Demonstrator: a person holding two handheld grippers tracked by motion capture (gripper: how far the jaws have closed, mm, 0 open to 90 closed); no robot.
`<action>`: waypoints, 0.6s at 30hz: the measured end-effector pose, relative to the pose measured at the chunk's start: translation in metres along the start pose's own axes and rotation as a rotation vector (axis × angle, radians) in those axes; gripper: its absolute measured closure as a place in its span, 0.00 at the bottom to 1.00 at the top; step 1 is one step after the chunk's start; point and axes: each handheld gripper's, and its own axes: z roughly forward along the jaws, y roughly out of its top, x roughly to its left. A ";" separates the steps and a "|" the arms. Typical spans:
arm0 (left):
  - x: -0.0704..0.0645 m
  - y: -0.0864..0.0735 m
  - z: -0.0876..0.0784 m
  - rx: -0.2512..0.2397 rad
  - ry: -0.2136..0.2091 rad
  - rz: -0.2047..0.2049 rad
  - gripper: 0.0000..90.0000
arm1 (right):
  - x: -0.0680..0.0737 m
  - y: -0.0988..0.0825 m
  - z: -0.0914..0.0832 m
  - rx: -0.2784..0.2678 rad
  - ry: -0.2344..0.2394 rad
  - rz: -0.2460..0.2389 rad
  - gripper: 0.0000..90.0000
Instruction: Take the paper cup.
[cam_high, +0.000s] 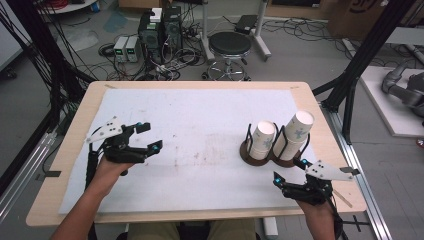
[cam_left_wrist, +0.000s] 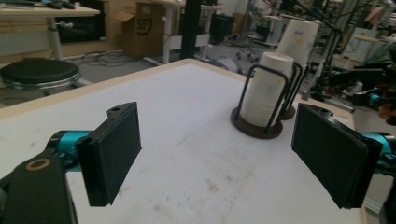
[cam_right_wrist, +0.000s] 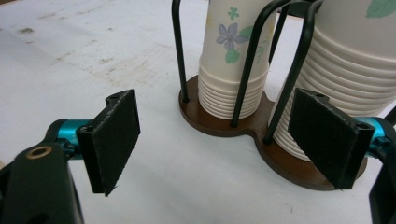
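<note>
Nothing picked yet. My right gripper (cam_high: 288, 170) sat released, jaws wide, just short of cup holder (cam_right_wrist: 243, 128); both cup stacks (cam_high: 262, 139) still seated at mat's right. My left gripper (cam_high: 152, 137) also released, empty, well apart at left. Holder's wire loops (cam_right_wrist: 254, 56) fenced stacks, could snag jaws.

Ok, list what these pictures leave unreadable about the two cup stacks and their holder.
- Number of cups: in the high view the taller stack and shorter stack are too small to count the rims.
- Tops of both stacks: cut off by the upper edge in the right gripper view.
- Far right of the holder base: hidden behind a pad of the right tongs.
- Taller stack's foot: hidden behind the shorter stack in the left gripper view.
</note>
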 end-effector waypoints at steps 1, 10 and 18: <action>-0.001 0.005 0.006 0.007 -0.009 0.014 0.17 | 0.000 0.000 0.000 0.001 0.001 -0.001 0.19; -0.009 0.032 0.053 0.060 -0.097 0.064 0.18 | -0.001 -0.001 -0.001 0.004 0.004 0.003 0.19; -0.017 0.047 0.092 0.097 -0.163 0.090 0.18 | -0.002 -0.002 -0.002 0.010 0.006 0.009 0.19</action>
